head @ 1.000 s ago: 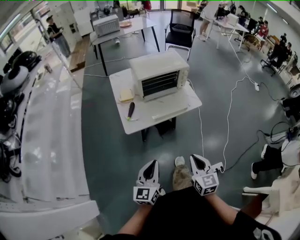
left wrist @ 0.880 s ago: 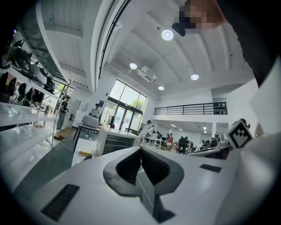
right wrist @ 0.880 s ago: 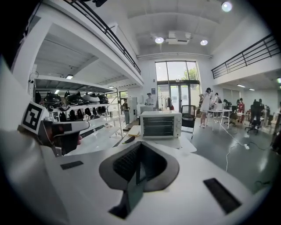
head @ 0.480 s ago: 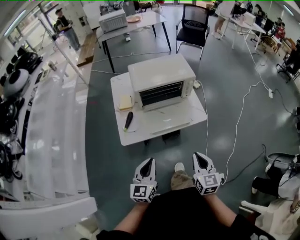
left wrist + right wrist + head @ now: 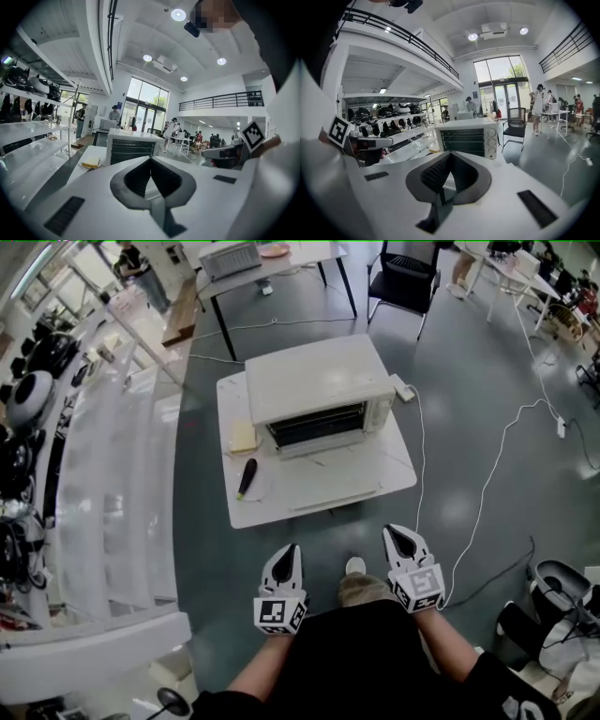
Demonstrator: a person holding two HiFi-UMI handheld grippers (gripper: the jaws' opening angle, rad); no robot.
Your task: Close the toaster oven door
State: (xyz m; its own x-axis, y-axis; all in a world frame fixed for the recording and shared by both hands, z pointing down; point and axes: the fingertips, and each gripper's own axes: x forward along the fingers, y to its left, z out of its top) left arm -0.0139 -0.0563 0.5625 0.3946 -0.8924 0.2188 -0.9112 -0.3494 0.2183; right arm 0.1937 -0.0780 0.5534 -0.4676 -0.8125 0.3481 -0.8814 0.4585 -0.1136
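- Both closed, empty: left hand-held gripper (image 5: 289,551), right hand-held gripper (image 5: 397,534).
- Toaster oven (image 5: 314,381) (door (image 5: 333,474) dropped open) sits well ahead on the surface (image 5: 251,507).
- Hands low, side by side.

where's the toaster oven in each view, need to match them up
Head view: toaster oven upper centre.
Left gripper view: toaster oven centre-left, just above the jaws.
Right gripper view: toaster oven centre, above the jaws.
Shared landmark: second white appliance far behind it, in all three.
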